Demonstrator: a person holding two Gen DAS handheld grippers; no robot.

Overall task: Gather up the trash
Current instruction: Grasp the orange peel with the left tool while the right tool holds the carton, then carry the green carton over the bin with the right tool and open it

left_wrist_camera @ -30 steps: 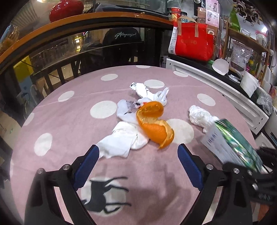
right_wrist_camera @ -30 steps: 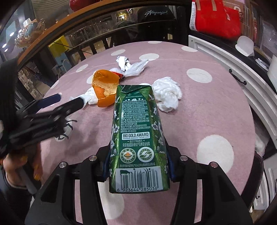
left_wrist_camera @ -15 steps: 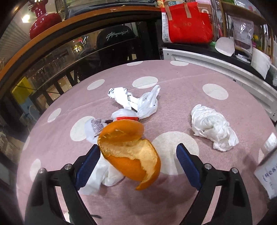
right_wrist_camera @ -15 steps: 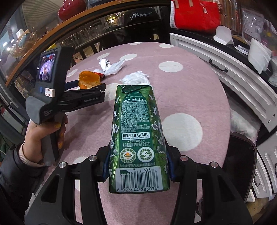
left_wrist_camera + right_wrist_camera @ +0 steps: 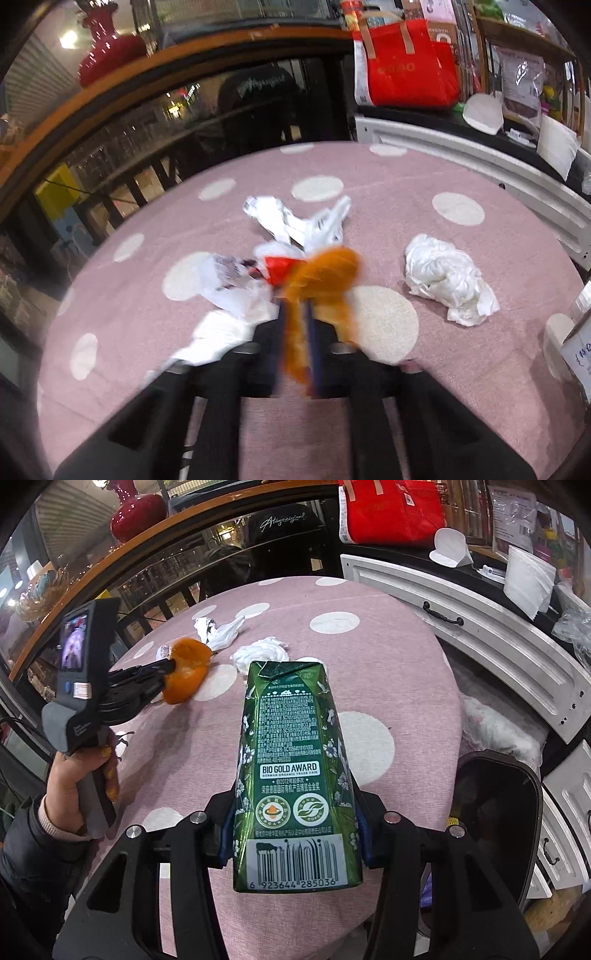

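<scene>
We are pinching the orange peel [image 5: 325,280] in left gripper [image 5: 295,332] jaws | right gripper [image 5: 293,834] jaws clamping the green carton [image 5: 291,760] near the bin [image 5: 495,812] | tissue [image 5: 447,280] and wrappers [image 5: 295,221] are waiting on the tabletop [image 5: 461,369]

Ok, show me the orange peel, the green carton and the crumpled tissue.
orange peel [image 5: 325,273], left wrist view, upper curl.
green carton [image 5: 291,760], right wrist view, printed face.
crumpled tissue [image 5: 443,277], left wrist view, middle of wad.
</scene>
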